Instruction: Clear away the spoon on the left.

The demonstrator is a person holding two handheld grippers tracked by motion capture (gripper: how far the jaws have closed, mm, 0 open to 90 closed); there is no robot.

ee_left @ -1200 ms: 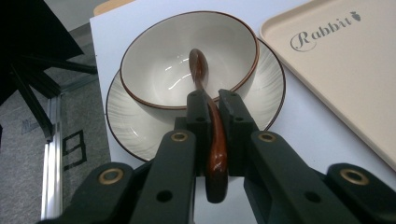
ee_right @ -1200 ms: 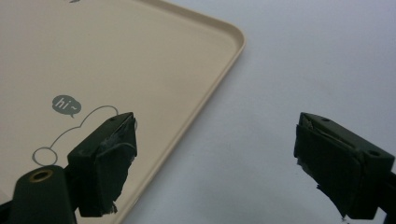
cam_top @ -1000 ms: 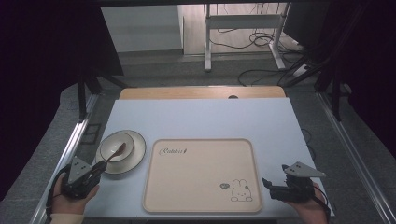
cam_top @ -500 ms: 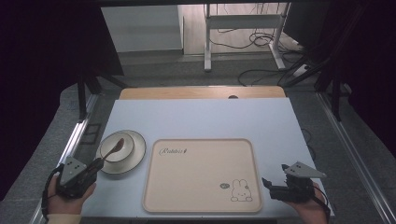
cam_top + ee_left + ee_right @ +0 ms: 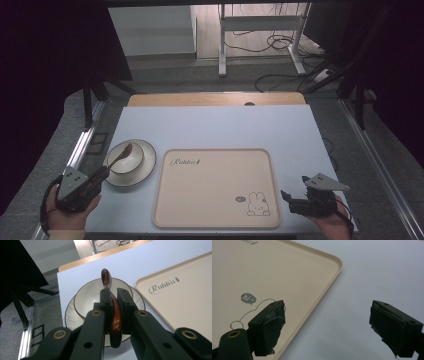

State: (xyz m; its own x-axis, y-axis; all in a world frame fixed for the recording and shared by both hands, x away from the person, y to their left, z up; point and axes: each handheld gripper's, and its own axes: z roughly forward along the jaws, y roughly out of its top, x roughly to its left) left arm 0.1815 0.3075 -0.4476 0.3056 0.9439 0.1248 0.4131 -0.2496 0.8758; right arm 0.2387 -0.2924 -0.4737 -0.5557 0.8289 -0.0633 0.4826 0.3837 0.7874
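A glossy reddish-brown wooden spoon (image 5: pixel 115 315) is lying across a cream, brown-rimmed bowl (image 5: pixel 88 297) on a ribbed cream saucer (image 5: pixel 71 316), its handle passing between two black jaws.

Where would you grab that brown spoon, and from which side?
By its handle, from the near side. The spoon rests bowl-end in the bowl with the handle jutting toward the person, and the left gripper already has its fingers closed on that handle.

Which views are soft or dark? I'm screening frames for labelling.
High view: table evenly lit, surroundings nearly black. Left gripper view: spoon carries a glare streak, near jaws slightly soft. Right gripper view: jaws blurred, tray sharper with soft shadows.
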